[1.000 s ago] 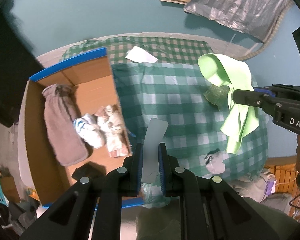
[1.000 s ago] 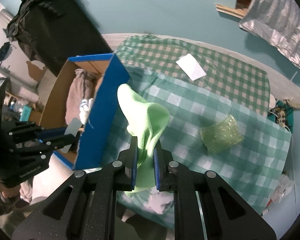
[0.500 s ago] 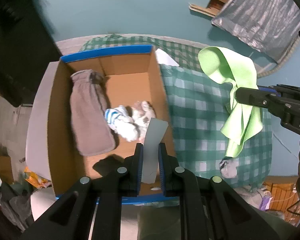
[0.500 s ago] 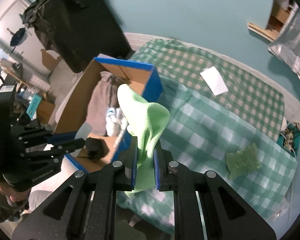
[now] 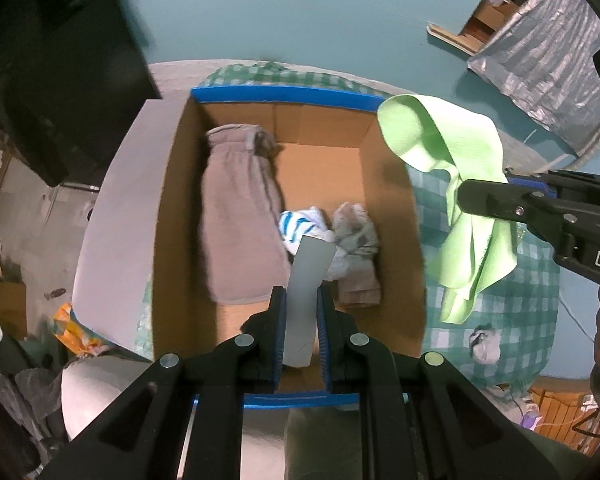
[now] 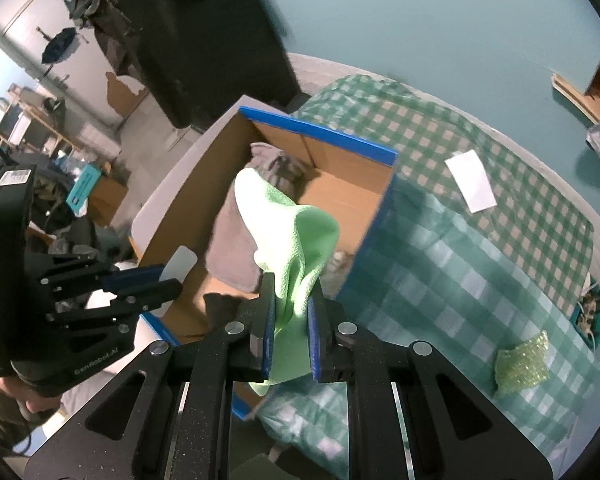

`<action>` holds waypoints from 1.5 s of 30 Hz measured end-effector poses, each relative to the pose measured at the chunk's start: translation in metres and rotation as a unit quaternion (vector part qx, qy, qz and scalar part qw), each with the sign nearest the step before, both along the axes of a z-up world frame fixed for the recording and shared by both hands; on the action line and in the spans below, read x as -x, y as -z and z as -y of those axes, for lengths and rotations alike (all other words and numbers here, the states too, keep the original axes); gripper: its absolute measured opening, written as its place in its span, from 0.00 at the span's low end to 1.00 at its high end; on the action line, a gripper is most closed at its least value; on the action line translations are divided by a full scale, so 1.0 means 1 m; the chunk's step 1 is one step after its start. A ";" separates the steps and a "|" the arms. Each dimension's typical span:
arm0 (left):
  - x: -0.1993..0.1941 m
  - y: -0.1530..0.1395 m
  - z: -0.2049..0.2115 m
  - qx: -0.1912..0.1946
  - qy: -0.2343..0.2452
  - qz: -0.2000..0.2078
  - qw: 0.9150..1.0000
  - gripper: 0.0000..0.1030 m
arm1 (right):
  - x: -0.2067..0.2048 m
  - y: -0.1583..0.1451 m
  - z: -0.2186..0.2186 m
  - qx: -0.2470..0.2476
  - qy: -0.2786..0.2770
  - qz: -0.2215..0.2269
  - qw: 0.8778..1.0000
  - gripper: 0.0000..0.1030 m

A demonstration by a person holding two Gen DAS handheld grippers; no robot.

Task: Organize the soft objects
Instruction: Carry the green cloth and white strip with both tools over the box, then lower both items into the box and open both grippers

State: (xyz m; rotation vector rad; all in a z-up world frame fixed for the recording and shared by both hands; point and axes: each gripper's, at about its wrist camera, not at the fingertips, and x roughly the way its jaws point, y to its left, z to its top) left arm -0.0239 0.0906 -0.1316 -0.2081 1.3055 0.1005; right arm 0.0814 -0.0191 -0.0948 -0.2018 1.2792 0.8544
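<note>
My left gripper (image 5: 302, 300) is shut on a flat grey strip (image 5: 308, 276) and hangs over the open cardboard box (image 5: 388, 200) with blue rims. In the box lie a grey-brown towel (image 5: 240, 216), a blue-striped white sock (image 5: 300, 226) and a grey bundle (image 5: 356, 236). My right gripper (image 6: 291, 292) is shut on a light green cloth (image 6: 292, 232), held above the box's near right edge; the cloth also shows in the left wrist view (image 5: 456, 184). The left gripper also shows in the right wrist view (image 6: 156, 280).
A green checked cloth (image 6: 480, 280) covers the table right of the box. On it lie a green scouring pad (image 6: 522, 364), a white paper (image 6: 470, 180) and a small grey item (image 5: 486, 344). A dark cabinet (image 6: 204, 40) stands behind the box; clutter lies at left.
Both grippers have moved left from over the checked table to over the box, each still holding its item. The box now fills the middle of the left wrist view.
</note>
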 end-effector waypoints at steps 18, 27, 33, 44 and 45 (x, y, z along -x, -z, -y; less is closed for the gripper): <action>0.001 0.023 -0.039 0.001 -0.042 -0.024 0.999 0.26 | -0.008 0.035 -0.056 0.021 -0.015 -0.036 0.999 0.14; 0.001 0.031 -0.036 -0.004 -0.054 -0.036 0.998 0.49 | -0.009 0.038 -0.045 0.039 0.005 -0.028 0.999 0.60; -0.002 0.024 -0.024 -0.003 -0.050 -0.031 0.998 0.55 | -0.011 0.035 -0.030 0.040 0.019 -0.029 0.999 0.62; -0.009 0.008 0.006 -0.002 -0.022 -0.017 1.000 0.55 | -0.016 0.025 0.016 0.036 0.055 -0.023 0.998 0.62; -0.010 0.007 0.009 -0.002 -0.020 -0.016 1.000 0.55 | -0.016 0.025 0.020 0.036 0.058 -0.023 0.997 0.62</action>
